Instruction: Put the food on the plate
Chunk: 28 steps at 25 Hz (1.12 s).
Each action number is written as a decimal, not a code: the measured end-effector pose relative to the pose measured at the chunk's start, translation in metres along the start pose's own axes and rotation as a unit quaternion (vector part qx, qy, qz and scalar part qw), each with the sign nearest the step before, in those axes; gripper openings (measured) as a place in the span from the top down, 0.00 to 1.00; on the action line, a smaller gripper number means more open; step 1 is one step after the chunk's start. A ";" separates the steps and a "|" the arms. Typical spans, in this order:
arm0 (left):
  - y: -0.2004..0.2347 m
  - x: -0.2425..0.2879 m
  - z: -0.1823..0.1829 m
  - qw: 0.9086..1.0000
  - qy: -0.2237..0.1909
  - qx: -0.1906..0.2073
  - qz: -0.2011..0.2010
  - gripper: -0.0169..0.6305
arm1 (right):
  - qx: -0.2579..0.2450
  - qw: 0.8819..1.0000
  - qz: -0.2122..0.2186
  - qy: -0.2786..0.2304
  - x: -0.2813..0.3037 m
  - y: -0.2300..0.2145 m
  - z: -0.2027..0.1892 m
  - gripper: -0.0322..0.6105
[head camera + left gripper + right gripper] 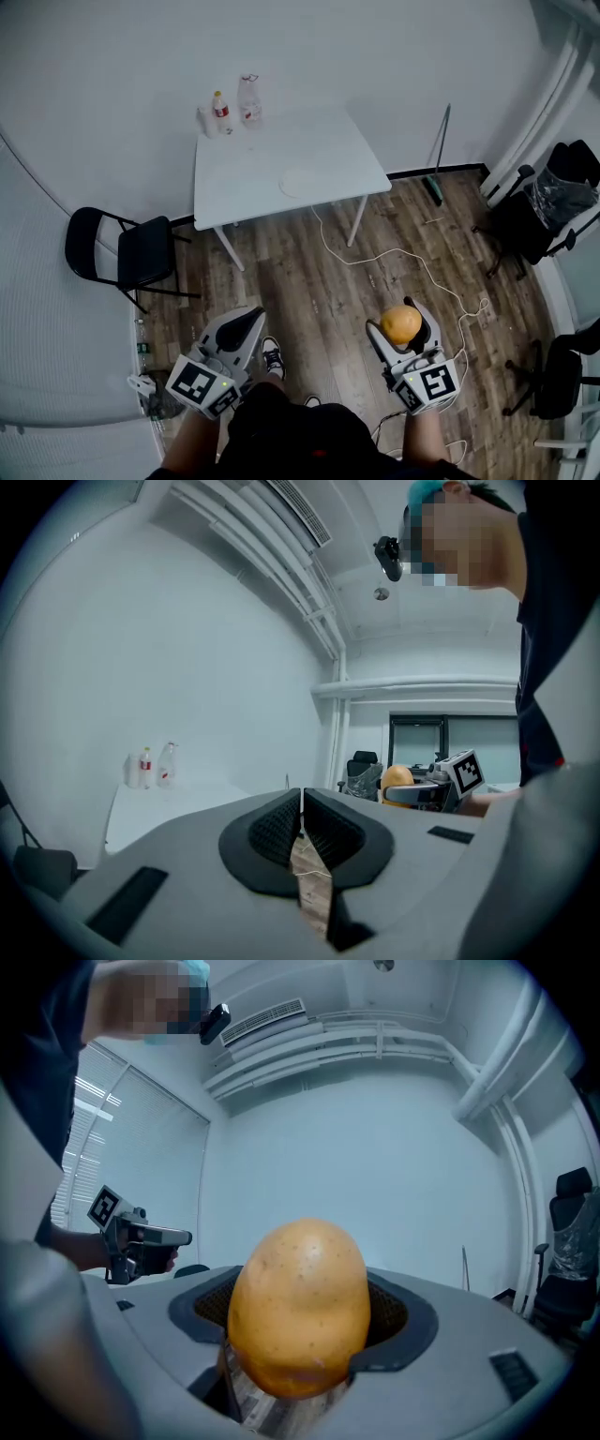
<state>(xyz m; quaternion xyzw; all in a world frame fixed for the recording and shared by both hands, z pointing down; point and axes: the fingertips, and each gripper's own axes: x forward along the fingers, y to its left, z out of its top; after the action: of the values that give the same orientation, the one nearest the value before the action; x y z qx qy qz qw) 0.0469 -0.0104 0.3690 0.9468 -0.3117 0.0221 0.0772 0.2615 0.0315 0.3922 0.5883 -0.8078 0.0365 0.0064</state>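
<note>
A yellow-brown potato (401,324) (300,1307) sits clamped between the jaws of my right gripper (403,328) (302,1321), held above the wooden floor at the lower right. It also shows in the left gripper view as the potato (397,778) beside the right gripper (431,789). My left gripper (246,323) (302,829) is shut with nothing between its pads. A white plate (306,181) lies on the white table (234,187) well ahead of both grippers.
Two bottles (234,105) stand at the table's far left corner. A black folding chair (127,251) is left of the table. Black office chairs (553,202) line the right wall. A white cable (412,262) snakes over the floor. My shoes (272,356) show between the grippers.
</note>
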 end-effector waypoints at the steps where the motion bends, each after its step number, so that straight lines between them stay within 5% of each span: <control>1: 0.008 0.009 0.001 1.000 -0.002 -0.001 -0.007 0.93 | -0.002 1.000 -0.004 0.001 0.009 -0.004 0.000 0.39; 20: 0.265 0.116 0.024 0.999 0.004 -0.007 -0.053 0.93 | -0.039 0.998 -0.037 0.032 0.279 0.004 0.040 0.39; 28: 0.311 0.155 0.027 0.998 0.006 -0.024 -0.060 0.93 | -0.028 0.999 -0.020 0.032 0.339 -0.007 0.040 0.39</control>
<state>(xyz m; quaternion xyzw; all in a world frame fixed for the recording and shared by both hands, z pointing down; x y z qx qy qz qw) -0.0131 -0.3528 0.3978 0.9616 -0.2541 0.0151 0.1028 0.1651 -0.2955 0.3707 0.6025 -0.7959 0.0331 0.0496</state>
